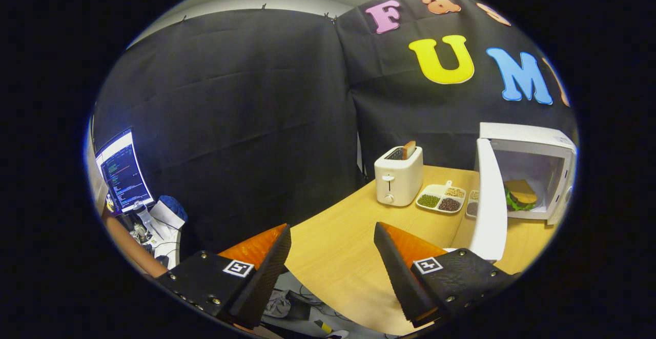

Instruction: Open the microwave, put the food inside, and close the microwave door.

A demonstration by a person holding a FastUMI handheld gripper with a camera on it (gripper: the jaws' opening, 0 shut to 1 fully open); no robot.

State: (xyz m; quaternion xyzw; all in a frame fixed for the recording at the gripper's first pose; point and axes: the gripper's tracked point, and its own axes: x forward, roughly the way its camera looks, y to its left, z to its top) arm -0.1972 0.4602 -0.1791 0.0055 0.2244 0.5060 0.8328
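The hand-held gripper [332, 257] is wide open, and nothing sits between its two fingers. It hangs over the near edge of the wooden counter [338, 246]. The left finger sticks out past the edge, so you can see the floor and some cables under it.

Far off to the right stands the white microwave [533, 175]. Its door [489, 200] is swung open toward the left, and it stands just beyond the right finger. The food [520, 194] is inside the microwave already (it looks like a sandwich with brown bread on top and green leaves peeking out). It lies on the microwave's floor, well apart from the fingers.

Left of the microwave is a small white tray [441, 198] with three little parts. One part holds green bits, one holds dark bits, and one holds pale bits. A second dish peeks out from behind the open door, and I cannot tell much about it.

Left of the tray stands a white toaster [398, 177] with a slice of toast [409, 149] poking up out of it.

Far to the left, off the counter, a bright computer screen [123, 172] glows above a messy pile of things.
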